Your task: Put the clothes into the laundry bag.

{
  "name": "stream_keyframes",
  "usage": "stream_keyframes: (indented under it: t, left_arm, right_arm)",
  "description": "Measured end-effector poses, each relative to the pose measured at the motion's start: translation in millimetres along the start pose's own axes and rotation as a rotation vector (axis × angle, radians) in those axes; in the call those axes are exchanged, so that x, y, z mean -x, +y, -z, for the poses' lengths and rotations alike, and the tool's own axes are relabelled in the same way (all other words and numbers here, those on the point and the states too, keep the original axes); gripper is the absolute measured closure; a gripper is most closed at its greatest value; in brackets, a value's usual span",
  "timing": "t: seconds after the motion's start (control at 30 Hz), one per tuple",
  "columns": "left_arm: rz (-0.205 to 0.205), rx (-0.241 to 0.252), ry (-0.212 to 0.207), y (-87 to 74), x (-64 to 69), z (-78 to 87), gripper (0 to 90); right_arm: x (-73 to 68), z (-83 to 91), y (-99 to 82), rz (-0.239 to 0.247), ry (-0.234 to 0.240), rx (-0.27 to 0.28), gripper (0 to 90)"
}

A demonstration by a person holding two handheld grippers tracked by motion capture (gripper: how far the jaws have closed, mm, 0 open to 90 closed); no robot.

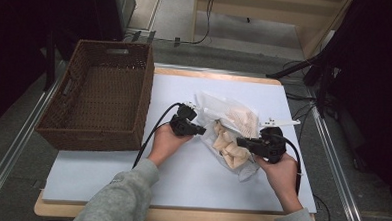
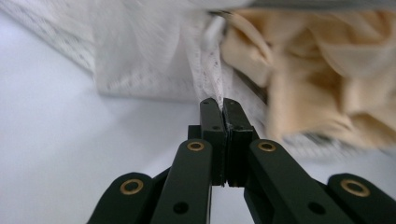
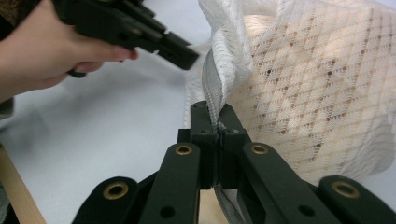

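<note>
White mesh laundry bag lying on white table sheet, right of brown wicker basket and well apart from it. Beige cloth bunched inside bag, seen through mesh and at the open mouth.

Left gripper at bag's left edge, held in left hand, grey sleeve behind it. In left gripper view, jaws pressed together on a thin fold of bag's white mesh; fold rises straight out of the closed tips. Beige cloth just right of that fold, blurred. Clamped on the bag's edge.

Right gripper at bag's near-right side, held in right hand. In right gripper view, jaws closed on bag's grey zipper tape; tape runs down between the tips and out below them. Mesh wall swelling to the right of tape, beige cloth showing through diamond pattern. Left gripper and its hand visible farther off, upper left, tips just beside bag's rim.

Both grippers on opposite sides of bag's opening, bag between them. Basket left of bag, on table's left edge. Black cable trailing from left gripper along hand.
</note>
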State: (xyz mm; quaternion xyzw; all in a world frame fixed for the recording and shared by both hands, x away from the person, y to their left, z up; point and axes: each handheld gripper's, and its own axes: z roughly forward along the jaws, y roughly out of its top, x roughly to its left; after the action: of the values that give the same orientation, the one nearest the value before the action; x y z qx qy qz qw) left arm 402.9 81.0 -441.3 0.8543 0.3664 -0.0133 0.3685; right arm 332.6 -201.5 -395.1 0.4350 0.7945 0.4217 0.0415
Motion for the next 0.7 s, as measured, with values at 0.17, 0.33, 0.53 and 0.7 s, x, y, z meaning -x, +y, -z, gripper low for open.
stream_keyframes:
  t: [0.17, 0.33, 0.53, 0.7]
  left_arm:
    - [-0.012, -0.011, 0.003, -23.4, 11.4, 23.4, 89.8]
    - [-0.013, -0.005, 0.001, -45.3, 20.2, 44.5, 89.7]
    - [0.016, 0.008, -0.009, -74.6, 29.8, 66.9, 89.6]
    - [0.058, 0.019, -0.021, -96.1, 35.2, 81.0, 89.3]
  right_arm:
    - [-4.3, -4.1, 3.2, 0.010, 0.003, -0.009, 88.6]
    - [-11.8, -9.7, 8.5, 0.031, 0.010, -0.011, 88.6]
    - [-17.4, -21.6, 14.2, 0.056, 0.019, -0.031, 88.6]
    - [-19.3, -22.1, 16.3, 0.062, 0.032, -0.032, 88.6]
